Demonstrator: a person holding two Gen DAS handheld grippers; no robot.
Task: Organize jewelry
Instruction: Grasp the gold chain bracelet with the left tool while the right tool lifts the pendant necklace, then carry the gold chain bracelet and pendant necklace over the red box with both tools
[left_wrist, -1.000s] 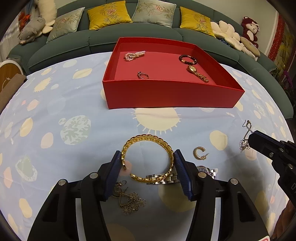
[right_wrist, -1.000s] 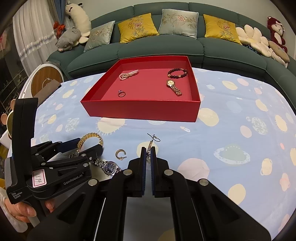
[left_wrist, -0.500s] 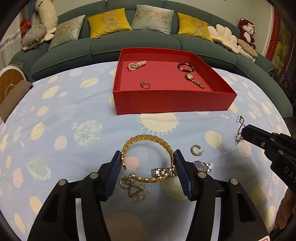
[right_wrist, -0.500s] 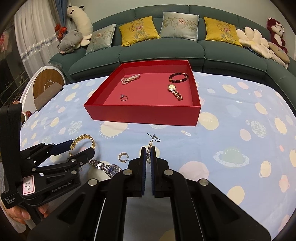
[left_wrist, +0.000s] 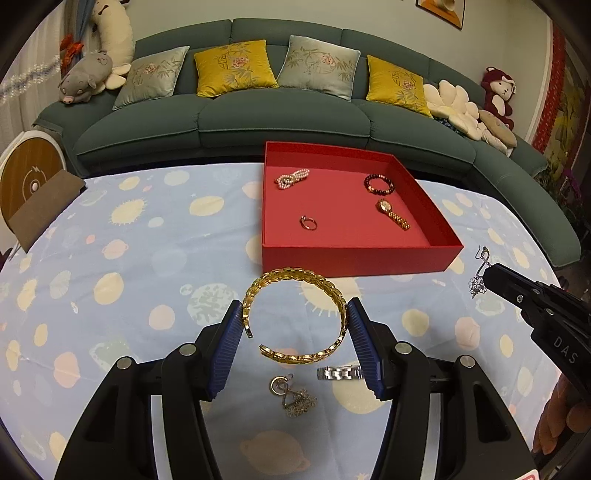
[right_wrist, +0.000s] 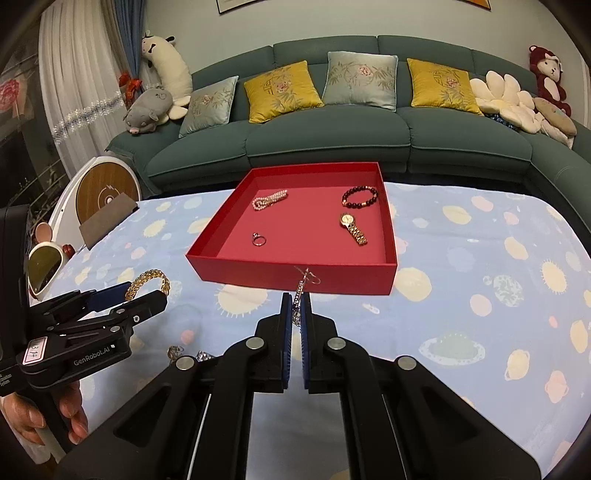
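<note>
My left gripper (left_wrist: 295, 317) is shut on a gold chain bangle (left_wrist: 295, 280) and holds it above the tablecloth, in front of the red tray (left_wrist: 354, 258). My right gripper (right_wrist: 295, 301) is shut on a dangling earring (right_wrist: 301, 282) and holds it just before the tray's front wall (right_wrist: 295, 275). The tray holds a pearl bracelet (left_wrist: 291, 179), a dark bead bracelet (left_wrist: 378, 183), a gold watch (left_wrist: 392, 215) and a ring (left_wrist: 307, 223). The right gripper with the earring (left_wrist: 478, 278) shows at the right of the left wrist view.
A silver watch band (left_wrist: 340, 373) and a flower earring (left_wrist: 293, 397) lie on the spotted blue tablecloth (left_wrist: 147, 236) under my left gripper. A green sofa (right_wrist: 332, 144) with cushions stands behind the table. Sunglasses (right_wrist: 42, 266) lie at the left edge.
Both grippers have risen and moved toward the red tray with their jewelry. The silver watch and loose earring fell back below the left gripper.
</note>
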